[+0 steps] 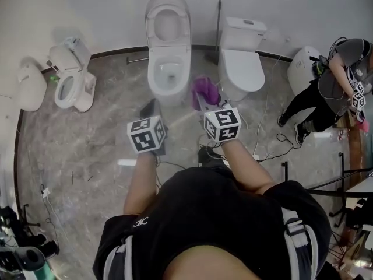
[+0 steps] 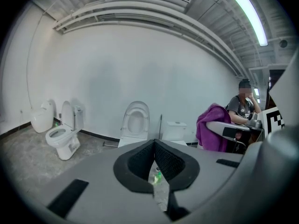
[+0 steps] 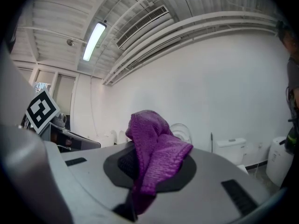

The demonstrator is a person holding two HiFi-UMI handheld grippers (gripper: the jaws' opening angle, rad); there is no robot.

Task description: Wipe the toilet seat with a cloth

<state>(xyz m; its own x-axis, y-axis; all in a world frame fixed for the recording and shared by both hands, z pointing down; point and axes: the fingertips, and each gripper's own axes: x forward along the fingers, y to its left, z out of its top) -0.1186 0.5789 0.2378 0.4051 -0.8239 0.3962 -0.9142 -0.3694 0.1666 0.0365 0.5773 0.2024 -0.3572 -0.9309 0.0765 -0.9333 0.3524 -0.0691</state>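
both pairs of jaws are closed: left gripper (image 2: 154, 158) on nothing, right gripper (image 3: 140, 167) pinching the purple cloth (image 3: 156, 148), whose long axis runs along the jaws, bunched end poking past them toward the open toilet (image 1: 152, 72).

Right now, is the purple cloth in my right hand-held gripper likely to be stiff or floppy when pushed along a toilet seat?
Probably floppy: the purple cloth folds and droops over the right hand-held gripper. Its loose knit looks light and grippy, so it would likely bunch or drag rather than slide.
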